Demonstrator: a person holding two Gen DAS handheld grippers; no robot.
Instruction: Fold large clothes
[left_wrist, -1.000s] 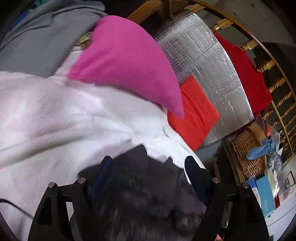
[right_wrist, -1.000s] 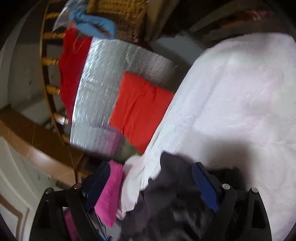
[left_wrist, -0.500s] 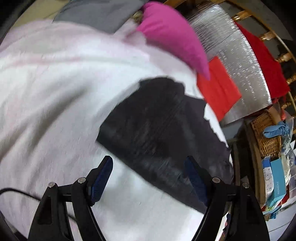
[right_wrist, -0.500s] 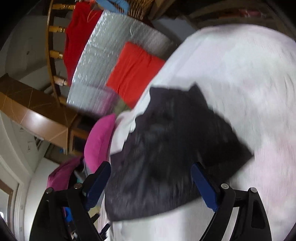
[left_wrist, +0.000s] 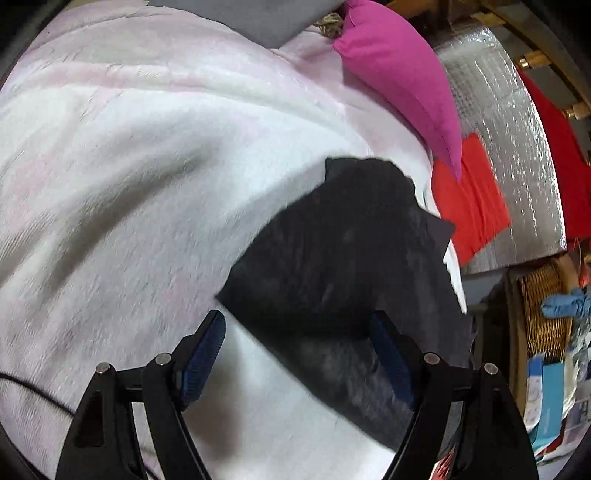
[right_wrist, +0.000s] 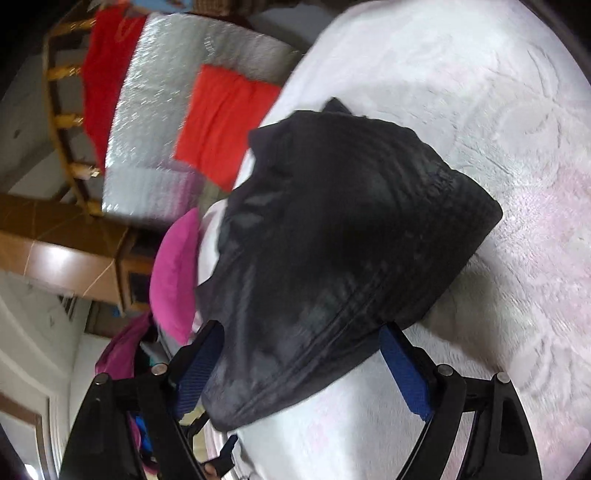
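Surface: a bed under a pale pink-white quilted bedspread (left_wrist: 155, 192), which fills the left and centre of the left wrist view and the right half of the right wrist view.

Task item: black garment (right_wrist: 332, 258), bunched into a rough, part-folded heap near the bed's edge; frame centre in the right wrist view, lower centre-right in the left. A magenta pillow (left_wrist: 402, 77) lies near its far end, and a red cloth (left_wrist: 469, 206) rests on a silver foil mat (left_wrist: 517, 155) beyond the edge.

Risks (judgement): the heap sits close to the edge, so a careless pull could drag it off the bed. The layers look thin and slack, so a shallow pinch might lift only the top ply and undo the fold.

Left gripper (left_wrist: 295, 354): jaws wide apart, empty, garment's near corner between them; contact unclear.

Right gripper (right_wrist: 299, 365): jaws wide apart, gripping nothing; the garment's hem lies between and over the fingers.
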